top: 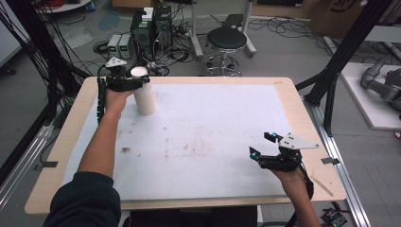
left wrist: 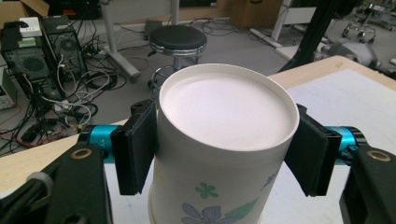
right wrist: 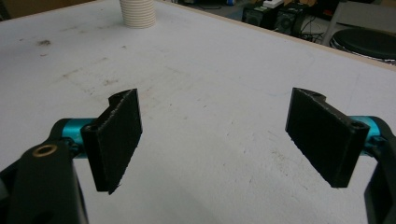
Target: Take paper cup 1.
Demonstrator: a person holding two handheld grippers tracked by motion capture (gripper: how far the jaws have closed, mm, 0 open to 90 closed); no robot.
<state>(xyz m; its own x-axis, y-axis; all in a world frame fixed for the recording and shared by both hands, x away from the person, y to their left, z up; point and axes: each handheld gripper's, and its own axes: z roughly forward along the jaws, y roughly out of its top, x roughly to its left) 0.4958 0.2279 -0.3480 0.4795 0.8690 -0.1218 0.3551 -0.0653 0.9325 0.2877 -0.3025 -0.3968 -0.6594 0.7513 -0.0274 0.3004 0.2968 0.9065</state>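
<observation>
In the high view, the left gripper (top: pixel 134 81) was clamped around the top cup of an upside-down stack of paper cups (top: pixel 145 97) at the far left of the white table cover (top: pixel 213 137); the right gripper (top: pixel 265 146) waited near the front right. Judging by this, the grasp was made and lifting remained.

In the left gripper view, black pads (left wrist: pixel 135 149) pressed the smooth, flower-printed cup wall (left wrist: pixel 219 186).

In the right gripper view, the jaws stood apart over the stained cover (right wrist: pixel 210 116), and the ribbed stack (right wrist: pixel 137 11) was far off.
</observation>
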